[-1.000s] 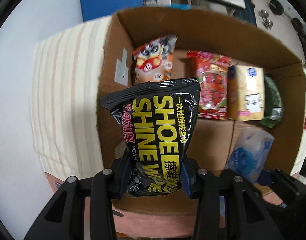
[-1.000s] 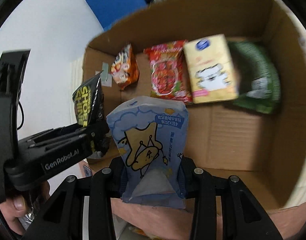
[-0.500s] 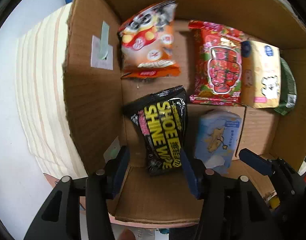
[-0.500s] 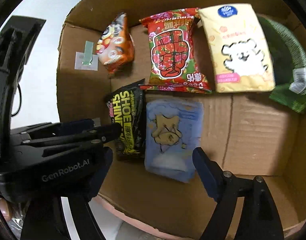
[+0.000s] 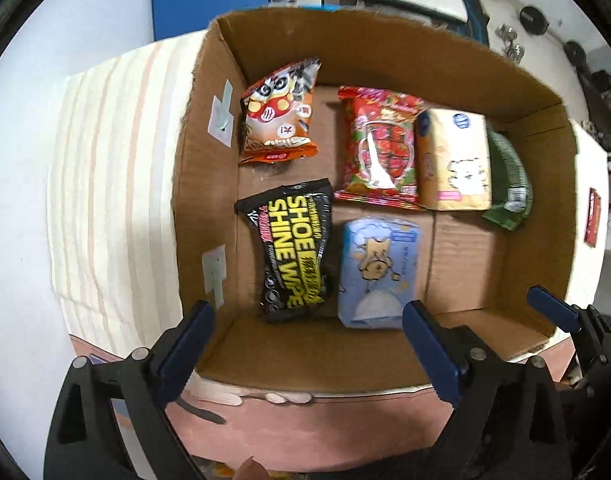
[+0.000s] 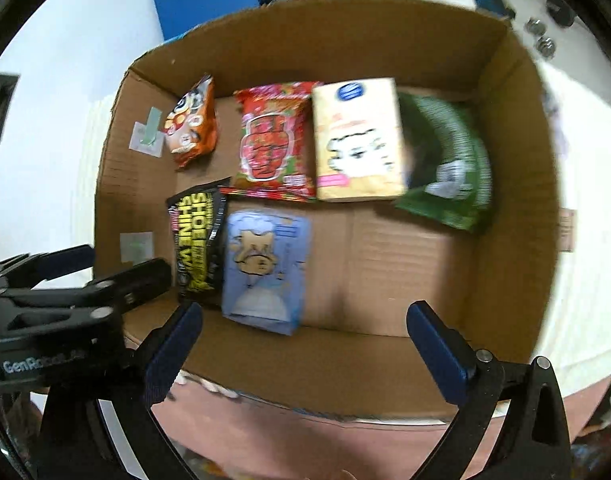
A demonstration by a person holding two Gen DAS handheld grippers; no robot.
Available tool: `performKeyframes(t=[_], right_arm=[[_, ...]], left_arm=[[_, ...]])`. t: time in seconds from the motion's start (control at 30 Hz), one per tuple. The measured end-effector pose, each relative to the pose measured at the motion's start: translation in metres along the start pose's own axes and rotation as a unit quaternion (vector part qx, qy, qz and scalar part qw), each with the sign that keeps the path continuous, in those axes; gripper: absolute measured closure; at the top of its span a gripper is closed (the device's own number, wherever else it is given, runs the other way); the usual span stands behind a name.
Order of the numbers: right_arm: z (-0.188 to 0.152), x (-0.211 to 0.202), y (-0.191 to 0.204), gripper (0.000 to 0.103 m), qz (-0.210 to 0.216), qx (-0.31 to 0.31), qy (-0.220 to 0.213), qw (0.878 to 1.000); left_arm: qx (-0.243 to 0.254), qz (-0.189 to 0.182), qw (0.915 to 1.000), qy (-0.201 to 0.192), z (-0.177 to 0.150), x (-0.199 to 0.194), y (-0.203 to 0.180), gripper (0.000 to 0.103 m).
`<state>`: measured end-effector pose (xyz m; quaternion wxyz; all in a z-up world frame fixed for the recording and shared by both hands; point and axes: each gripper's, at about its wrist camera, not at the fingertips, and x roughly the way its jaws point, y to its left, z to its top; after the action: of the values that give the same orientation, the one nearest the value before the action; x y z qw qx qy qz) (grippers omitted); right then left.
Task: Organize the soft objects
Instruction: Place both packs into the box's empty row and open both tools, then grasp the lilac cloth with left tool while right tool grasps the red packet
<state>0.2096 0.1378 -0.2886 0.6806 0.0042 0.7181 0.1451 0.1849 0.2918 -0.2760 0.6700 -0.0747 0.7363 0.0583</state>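
Both claws, left claw (image 5: 305, 344) and right claw (image 6: 305, 344), are opening empty above the packet-filled cardboard box (image 5: 485, 80).

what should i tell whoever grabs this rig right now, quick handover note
Left gripper: jaws opening, nothing between them, above the near edge of the cardboard box.
Right gripper: jaws opening too, nothing held.
In the box, back row: orange snack bag, red snack bag, yellow tissue pack, green pack against the right wall.
Front row: black shoe shine wipes and blue tissue pack, side by side, flat on the floor.
Done: six soft items are in the box.
Left: the front right floor is bare; no other loose items are clearly in view, so check around the box.
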Motion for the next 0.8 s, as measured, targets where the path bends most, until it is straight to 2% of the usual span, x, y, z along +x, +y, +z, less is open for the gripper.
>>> performKeyframes(t=[0.13,0.27,0.43,0.6,0.7,0.8], right_arm=[[-0.005,-0.004,-0.005,0.000,-0.014,-0.008,-0.016,1.000],[-0.021,-0.027,-0.014,0.000,-0.021,-0.018,-0.038,0.999],[-0.043,-0.059,-0.030,0.000,0.012,-0.017,-0.064,0.998],[-0.053,-0.097,-0.077,0.000,0.050,0.017,-0.100,0.994],[-0.055,-0.124,-0.128,0.000,0.044,0.055,-0.124,0.990],[-0.055,-0.142,-0.182,0.000,0.020,0.091,-0.138,0.986]], left_arm=[[-0.006,0.012,0.9987,-0.048,-0.020,-0.018,-0.007,0.007],[-0.006,0.010,0.9964,-0.084,-0.038,-0.038,-0.013,0.007],[0.006,0.023,0.9910,-0.132,-0.050,-0.067,-0.044,0.007],[0.039,0.014,0.9852,-0.166,-0.033,-0.107,-0.103,0.007],[0.072,0.007,0.9816,-0.177,-0.012,-0.118,-0.154,0.007],[0.113,0.004,0.9802,-0.162,0.017,-0.111,-0.209,0.007]])
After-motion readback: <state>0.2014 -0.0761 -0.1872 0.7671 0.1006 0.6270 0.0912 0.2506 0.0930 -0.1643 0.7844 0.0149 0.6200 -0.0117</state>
